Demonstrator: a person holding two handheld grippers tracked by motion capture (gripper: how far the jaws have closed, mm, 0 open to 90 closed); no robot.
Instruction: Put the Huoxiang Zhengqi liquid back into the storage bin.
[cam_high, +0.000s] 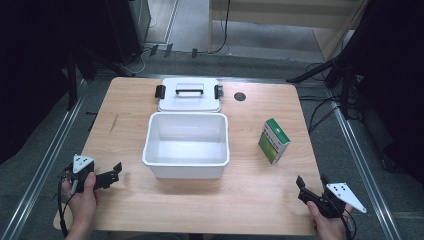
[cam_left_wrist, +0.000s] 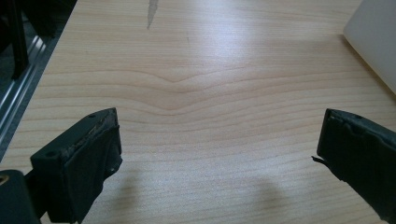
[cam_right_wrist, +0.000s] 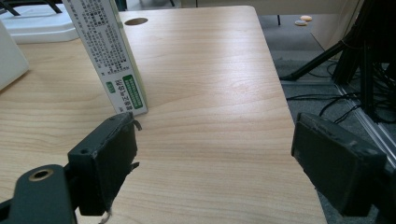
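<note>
Wood grain runs across the pale, rounded-corner wooden table that takes up the middle of the high view. At the lower left of that view a hand holds the left black two-jaw gripper, with its grey three-cornered plate on top, low over the table's near-left corner. Its jaws stand wide apart and point toward the centre of the frame, with nothing between them. In the left gripper view the two black jaws rise at the bottom left and bottom right, bare wood lies between them, and a white edge of the tub shows at the upper right.

In the centre of the high view sits the open white rectangular plastic tub, empty inside. Just above it in the frame, close to the table's far edge, lies the white plastic lid with a black handle and black side clips. A small dark round hole marks the tabletop just right of the lid.

Right of the tub, well apart from it, the green and white cardboard box stands upright on the wood. In the right gripper view the box rises at the upper left, just behind the left jaw, not between the jaws.

At the lower right of the high view the right black two-jaw gripper is held near the table's front edge, below the box. Its jaws are spread wide and hold nothing; in the right gripper view plain wood shows between them.
</note>
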